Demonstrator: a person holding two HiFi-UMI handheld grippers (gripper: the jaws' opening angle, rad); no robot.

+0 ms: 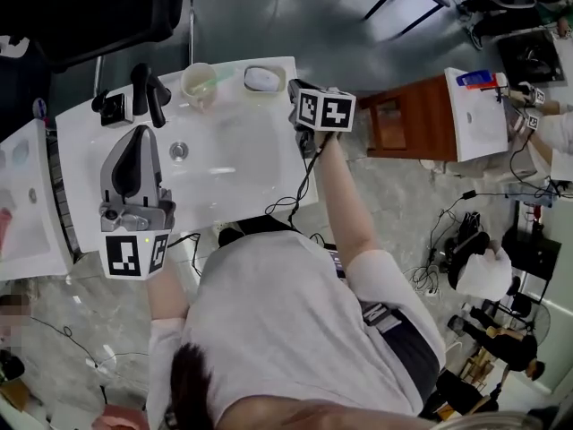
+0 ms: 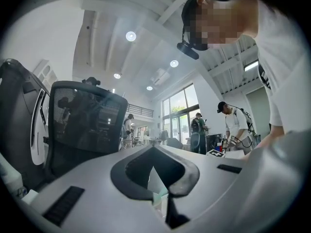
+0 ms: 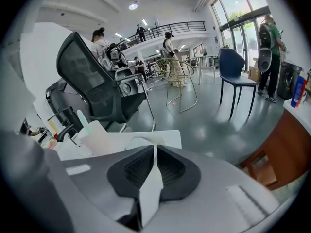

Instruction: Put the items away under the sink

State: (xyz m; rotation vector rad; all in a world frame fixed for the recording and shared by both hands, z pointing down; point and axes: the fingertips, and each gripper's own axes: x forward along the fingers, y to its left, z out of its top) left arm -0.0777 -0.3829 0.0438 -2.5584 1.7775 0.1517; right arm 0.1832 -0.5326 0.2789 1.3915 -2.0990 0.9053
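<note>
A white sink counter [image 1: 260,182] carries a black faucet [image 1: 148,92], a cup [image 1: 199,81] with a green toothbrush in it, and a white soap dish [image 1: 262,79]. My left gripper [image 1: 141,134] hovers over the counter's left part, near the drain [image 1: 179,150], shut and empty. In its own view it tilts up toward the ceiling, jaws [image 2: 153,148] closed. My right gripper [image 1: 298,90] hangs at the counter's back right corner beside the soap dish, also shut on nothing [image 3: 155,147]. The right gripper view shows the cup [image 3: 99,137] just beyond its jaws to the left.
A black office chair [image 1: 89,7] stands behind the sink. A wooden cabinet [image 1: 403,115] with a white top [image 1: 474,115] is at the right, another white counter [image 1: 27,204] at the left. Cables [image 1: 286,206] trail off the counter edge. People work at the far right.
</note>
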